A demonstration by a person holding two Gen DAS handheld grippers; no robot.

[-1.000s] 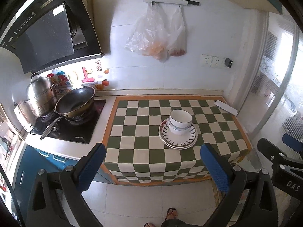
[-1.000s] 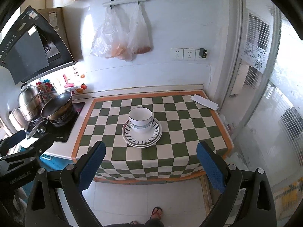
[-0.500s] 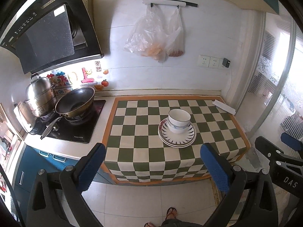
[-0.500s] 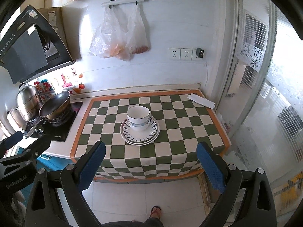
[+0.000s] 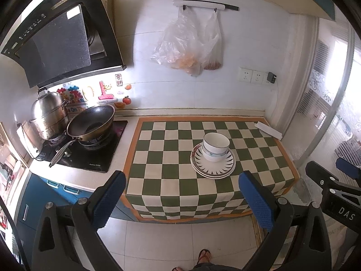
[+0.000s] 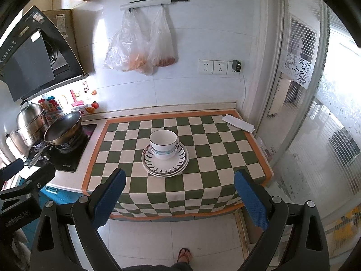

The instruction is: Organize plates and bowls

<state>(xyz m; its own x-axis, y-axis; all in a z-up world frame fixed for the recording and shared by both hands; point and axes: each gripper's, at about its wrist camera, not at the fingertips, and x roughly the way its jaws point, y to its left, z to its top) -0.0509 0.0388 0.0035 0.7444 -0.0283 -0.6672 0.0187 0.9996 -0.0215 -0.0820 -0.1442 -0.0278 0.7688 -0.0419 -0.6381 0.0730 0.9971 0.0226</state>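
Dishes stacked, both grippers held back over the floor.

Left wrist view: the left gripper (image 5: 180,197) spreads wide, empty; white bowls (image 5: 216,146) nest on patterned plates (image 5: 212,162) centre-right of the green checked cloth (image 5: 162,162), consolidated.
Right wrist view: the right gripper (image 6: 178,195) gapes wide, empty, near edge.

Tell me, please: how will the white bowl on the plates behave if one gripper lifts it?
The bowl looks like glazed ceramic, so probably stiff, slippery and breakable. It seems to be two nested bowls, so the lower one may stay behind. The plates beneath could shift.
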